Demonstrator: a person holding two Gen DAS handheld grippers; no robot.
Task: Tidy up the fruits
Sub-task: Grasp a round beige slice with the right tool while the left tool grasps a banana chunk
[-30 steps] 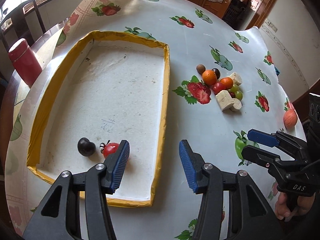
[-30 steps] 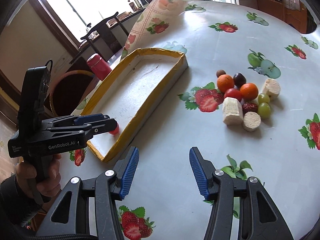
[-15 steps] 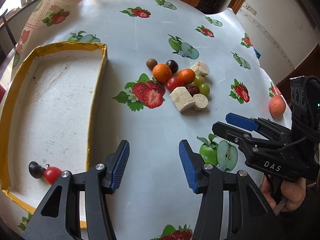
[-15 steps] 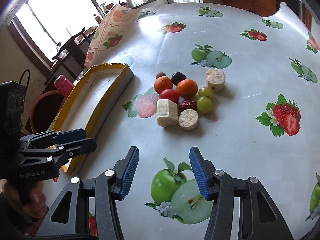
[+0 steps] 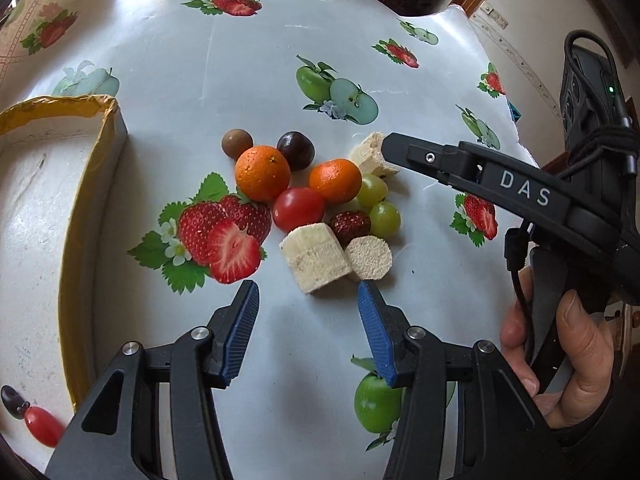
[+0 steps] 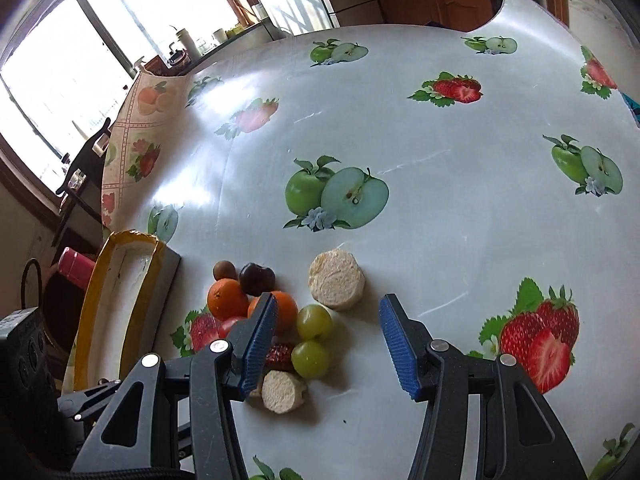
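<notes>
A pile of fruit lies on the tablecloth: two oranges (image 5: pixel 262 173), a red tomato (image 5: pixel 298 209), two green grapes (image 5: pixel 384 219), a dark plum (image 5: pixel 295 150), a brown ball (image 5: pixel 237 143), a red date (image 5: pixel 351 223) and pale cut chunks (image 5: pixel 316 256). My left gripper (image 5: pixel 308 328) is open and empty, just in front of the chunks. My right gripper (image 6: pixel 326 342) is open and empty above the grapes (image 6: pixel 314 322) and a round chunk (image 6: pixel 337 280). The yellow-rimmed tray (image 5: pixel 76 240) at left holds a small tomato (image 5: pixel 42 426) and a dark fruit (image 5: pixel 12 400).
The tablecloth (image 6: pixel 440 184) carries printed apples and strawberries. The right gripper's body (image 5: pixel 520 192) and the hand holding it reach in from the right in the left wrist view. A red flask (image 6: pixel 76 272) and chairs stand beyond the table's left edge.
Both grippers have moved in toward the fruit pile, away from the tray. The left one now faces the cut chunks; the right one is over the grapes. Both stay open.
</notes>
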